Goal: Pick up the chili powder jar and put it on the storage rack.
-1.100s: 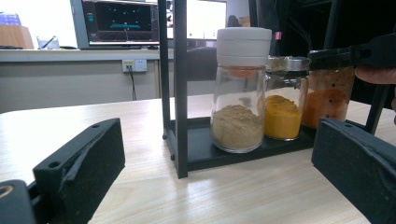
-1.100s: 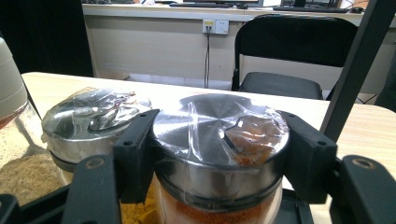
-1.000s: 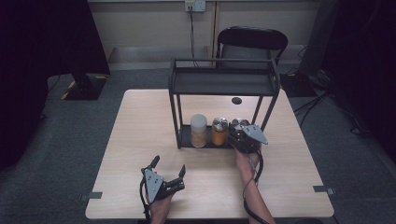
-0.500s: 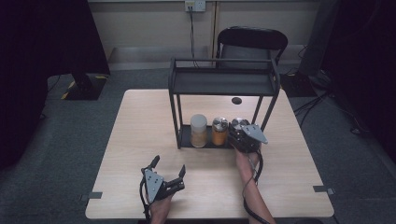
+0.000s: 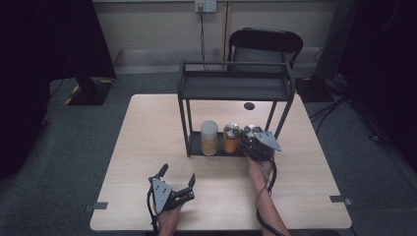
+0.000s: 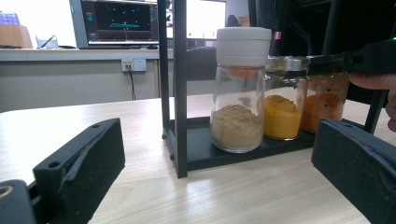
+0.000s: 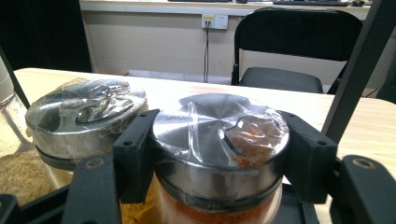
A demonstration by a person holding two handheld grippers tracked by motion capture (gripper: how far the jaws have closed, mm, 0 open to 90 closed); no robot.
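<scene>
The right gripper (image 7: 219, 154) clamps the rack's (image 5: 236, 87) right-end orange spice jar (image 7: 219, 140) by its lid for lifting, while the left gripper (image 5: 178, 177), jaws spread and empty, idles near the table's (image 5: 147, 123) front edge.

The table (image 5: 147, 128) was pale wood grain, smooth with a soft sheen. On it stood the rack (image 5: 235, 86), matt black metal. On the rack's bottom shelf, three clear glossy glass jars held powders: the white-capped jar (image 6: 240, 88) had a matt plastic lid, the yellow jar (image 6: 281, 105) and the orange jar (image 7: 219, 158) had brushed shiny metal lids under crinkled clear film. The right gripper (image 7: 219, 154) pads on the orange jar's lid were matt black plastic; the left gripper (image 6: 210, 186) pads looked rough-edged, matt black.
</scene>
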